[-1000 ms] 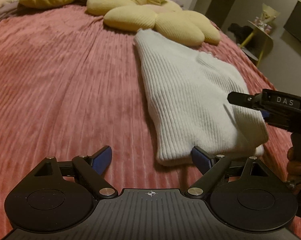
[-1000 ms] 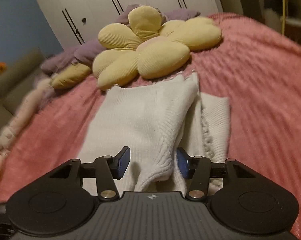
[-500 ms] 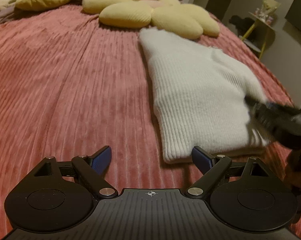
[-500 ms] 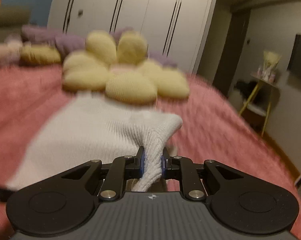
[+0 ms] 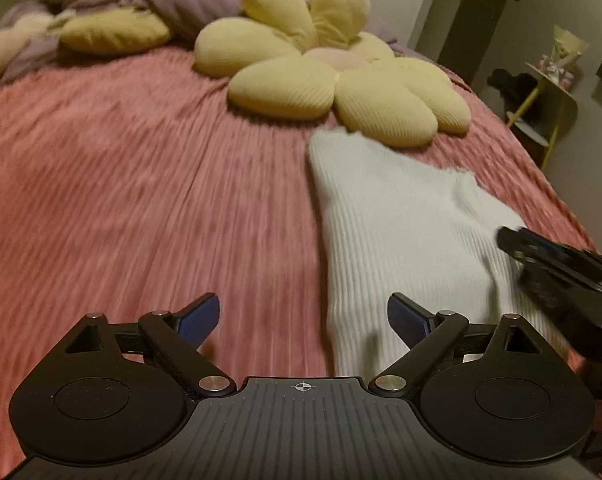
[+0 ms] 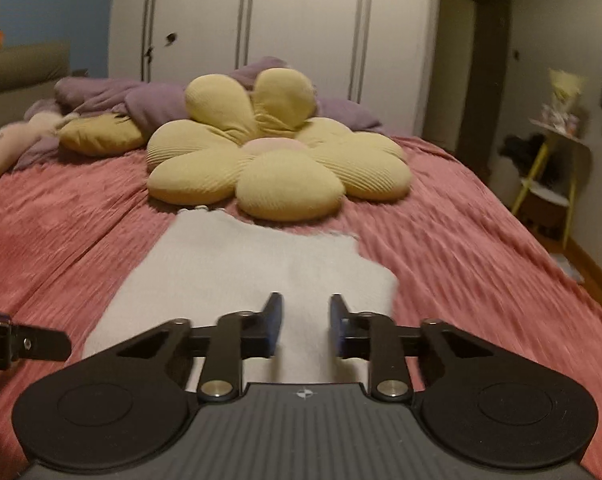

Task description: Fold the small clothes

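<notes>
A white ribbed sweater (image 5: 401, 232) lies on a pink striped bedspread (image 5: 141, 184) (yellow flower cushion (image 6: 277, 160) beyond).

White rib-knit garment (image 5: 401, 232), folded, lying flat on pink bedspread (image 5: 141, 200), long axis running toward flower cushion (image 5: 333, 76); far edge ragged, just short of cushion petals.

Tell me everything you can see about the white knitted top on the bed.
The white knitted top is a cream-white, ribbed, soft-looking knit. It lies flat, folded into a rough rectangle, on the pink bedspread. Its uneven far edge ends just short of the yellow flower cushion; whether they touch is unclear. A folded-over layer shows along its right side.
</notes>
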`<action>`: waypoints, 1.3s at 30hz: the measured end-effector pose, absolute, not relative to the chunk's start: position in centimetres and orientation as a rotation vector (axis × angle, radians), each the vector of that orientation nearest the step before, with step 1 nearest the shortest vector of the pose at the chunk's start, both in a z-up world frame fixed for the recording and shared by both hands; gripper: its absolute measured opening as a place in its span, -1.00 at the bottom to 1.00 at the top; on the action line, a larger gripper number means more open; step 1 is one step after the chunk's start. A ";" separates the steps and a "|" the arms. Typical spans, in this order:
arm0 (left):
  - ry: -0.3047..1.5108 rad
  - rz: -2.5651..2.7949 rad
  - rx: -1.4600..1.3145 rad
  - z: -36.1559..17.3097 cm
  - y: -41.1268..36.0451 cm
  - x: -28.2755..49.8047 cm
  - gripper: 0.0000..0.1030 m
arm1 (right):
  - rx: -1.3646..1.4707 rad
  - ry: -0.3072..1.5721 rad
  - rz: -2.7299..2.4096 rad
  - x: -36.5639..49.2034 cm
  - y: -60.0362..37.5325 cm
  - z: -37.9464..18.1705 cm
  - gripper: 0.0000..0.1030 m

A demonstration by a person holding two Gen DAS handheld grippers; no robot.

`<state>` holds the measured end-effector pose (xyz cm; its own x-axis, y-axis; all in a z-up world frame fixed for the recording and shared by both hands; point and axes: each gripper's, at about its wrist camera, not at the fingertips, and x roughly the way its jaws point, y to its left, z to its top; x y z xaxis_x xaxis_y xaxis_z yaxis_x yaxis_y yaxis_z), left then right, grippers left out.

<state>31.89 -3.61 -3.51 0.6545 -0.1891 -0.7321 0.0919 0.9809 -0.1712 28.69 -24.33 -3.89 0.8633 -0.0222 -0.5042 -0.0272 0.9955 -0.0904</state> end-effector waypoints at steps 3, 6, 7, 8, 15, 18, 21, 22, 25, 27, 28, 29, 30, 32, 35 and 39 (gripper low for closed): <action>0.835 -0.145 -0.113 -3.4 -4.7 33.4 0.85 | -0.124 0.542 0.015 31.3 -23.4 -4.5 -0.71; 0.840 -0.149 -0.138 -3.6 -6.0 34.9 0.85 | -0.143 0.564 -0.037 33.0 -23.9 -5.8 -0.72; 0.837 -0.159 -0.141 -3.8 -6.5 35.4 0.86 | -0.138 0.569 -0.057 33.4 -24.4 -6.4 -0.72; 0.834 -0.169 -0.141 -4.1 -7.2 36.0 0.86 | -0.116 0.564 -0.063 33.5 -25.1 -6.9 -0.69; 0.872 -0.175 -0.139 -8.8 -8.8 38.8 1.00 | -0.021 0.508 -0.102 32.6 -28.2 -9.2 -0.28; 0.826 -0.187 -0.105 -9.4 -9.0 38.4 1.00 | -0.015 0.501 -0.102 32.9 -28.6 -10.0 -0.25; 0.813 -0.192 -0.112 -9.5 -8.9 38.2 1.00 | -0.027 0.506 -0.103 33.4 -28.4 -10.1 -0.24; 0.808 -0.196 -0.115 -9.5 -8.8 38.1 1.00 | -0.029 0.507 -0.103 33.5 -28.4 -10.1 -0.23; 0.809 -0.207 -0.109 -9.3 -8.6 37.7 1.00 | -0.026 0.506 -0.100 33.4 -28.3 -10.0 -0.23; 0.826 -0.211 -0.110 -9.0 -8.4 37.6 1.00 | -0.034 0.506 -0.101 33.3 -28.2 -9.8 -0.18; 0.834 -0.209 -0.108 -8.9 -8.4 37.6 1.00 | -0.043 0.507 -0.102 33.2 -28.1 -9.7 -0.18; 0.843 -0.205 -0.104 -8.6 -8.4 37.5 1.00 | -0.052 0.511 -0.101 33.1 -27.9 -9.6 -0.18; 0.853 -0.204 -0.098 -8.4 -8.4 37.5 1.00 | -0.059 0.517 -0.097 33.1 -27.9 -9.4 -0.18; 0.869 -0.203 -0.090 -8.1 -8.4 37.2 1.00 | -0.073 0.541 -0.087 33.0 -27.8 -8.8 -0.17; 0.892 -0.212 -0.112 -7.7 -7.7 36.4 1.00 | -0.045 0.579 -0.071 31.9 -28.0 -7.2 -0.16; 0.914 -0.230 -0.167 -7.8 -6.4 34.7 1.00 | 0.004 0.600 -0.030 27.8 -28.4 -6.4 -0.16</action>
